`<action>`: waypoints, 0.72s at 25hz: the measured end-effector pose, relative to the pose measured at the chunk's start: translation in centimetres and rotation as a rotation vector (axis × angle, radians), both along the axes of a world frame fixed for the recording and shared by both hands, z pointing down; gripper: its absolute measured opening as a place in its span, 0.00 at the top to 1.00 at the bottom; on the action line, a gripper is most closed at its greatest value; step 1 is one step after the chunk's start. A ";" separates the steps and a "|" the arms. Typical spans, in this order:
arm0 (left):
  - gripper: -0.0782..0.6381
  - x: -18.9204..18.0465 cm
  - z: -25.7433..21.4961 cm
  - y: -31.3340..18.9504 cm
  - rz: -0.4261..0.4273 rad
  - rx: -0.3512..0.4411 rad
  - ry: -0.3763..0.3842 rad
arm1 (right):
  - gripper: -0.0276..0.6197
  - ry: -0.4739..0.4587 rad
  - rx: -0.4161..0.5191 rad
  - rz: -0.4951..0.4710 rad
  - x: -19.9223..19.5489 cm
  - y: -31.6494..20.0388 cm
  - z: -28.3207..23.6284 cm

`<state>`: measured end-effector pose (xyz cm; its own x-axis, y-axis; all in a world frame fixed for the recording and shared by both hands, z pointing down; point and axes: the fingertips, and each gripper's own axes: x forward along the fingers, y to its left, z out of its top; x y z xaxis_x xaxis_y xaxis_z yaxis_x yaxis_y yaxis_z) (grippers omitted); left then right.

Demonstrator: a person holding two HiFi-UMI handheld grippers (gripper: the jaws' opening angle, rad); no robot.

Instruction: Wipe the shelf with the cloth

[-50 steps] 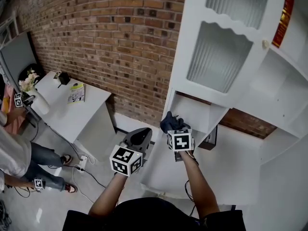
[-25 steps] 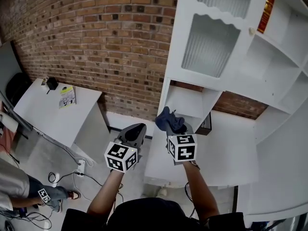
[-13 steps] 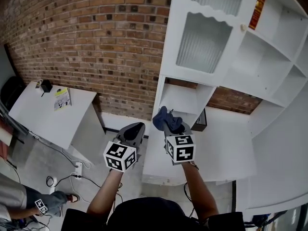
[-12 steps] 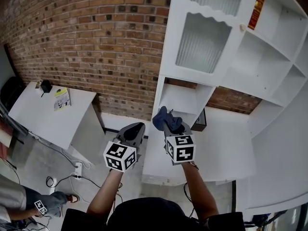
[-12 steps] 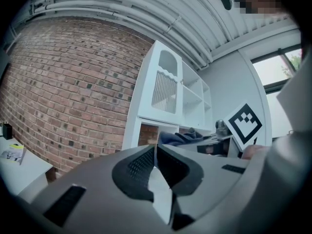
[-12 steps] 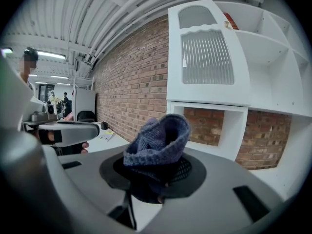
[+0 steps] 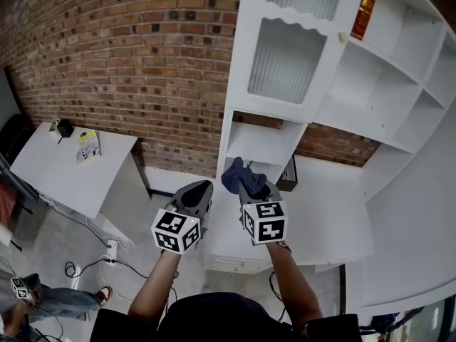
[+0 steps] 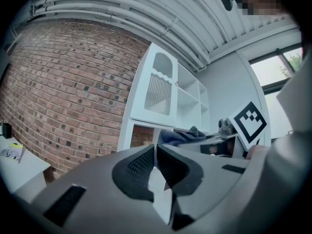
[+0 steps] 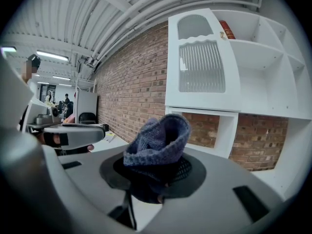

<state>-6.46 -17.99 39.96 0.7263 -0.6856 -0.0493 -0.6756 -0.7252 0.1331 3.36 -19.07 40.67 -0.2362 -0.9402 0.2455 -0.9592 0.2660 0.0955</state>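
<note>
Both grippers have edged nearer the shelf (image 7: 324,209). Right gripper (image 7: 249,189) clamps the blue cloth (image 7: 237,175) in the air, near the low left cubby (image 7: 260,144). Left gripper (image 7: 201,189) closed, empty. Wiping not yet begun.

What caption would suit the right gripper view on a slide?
Right gripper clamps a blue cloth, facing the white shelf against a brick wall.

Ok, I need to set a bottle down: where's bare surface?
The white counter is bare from the right gripper to the shelves. The white desk is bare nearer than its booklet. Crowded: counter's left end, by the left gripper and cloth.
</note>
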 end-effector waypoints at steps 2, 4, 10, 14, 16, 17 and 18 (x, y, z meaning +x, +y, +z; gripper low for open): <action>0.85 0.6 -0.1 0.5 -0.001 -0.003 0.004 | 0.75 0.001 -0.002 -0.001 0.6 0.7 0.1; 0.85 1.3 -0.5 1.1 0.004 0.003 0.005 | 0.75 0.001 -0.004 -0.001 1.3 1.4 0.1; 0.85 3.0 -1.2 2.9 0.002 0.016 0.011 | 0.75 -0.004 0.007 -0.006 3.0 3.4 -0.3; 0.85 3.7 -1.9 3.7 -0.010 0.020 0.016 | 0.75 -0.011 0.012 0.000 4.5 4.8 -0.7; 0.85 4.2 -2.0 4.3 -0.010 0.022 0.014 | 0.75 -0.014 0.010 0.006 5.1 5.4 -0.7; 0.85 4.4 -2.0 4.6 -0.010 0.022 0.013 | 0.75 -0.015 0.010 0.007 5.3 5.7 -0.6; 0.85 4.6 -1.9 4.9 -0.011 0.022 0.011 | 0.75 -0.016 0.009 0.008 5.5 6.0 -0.5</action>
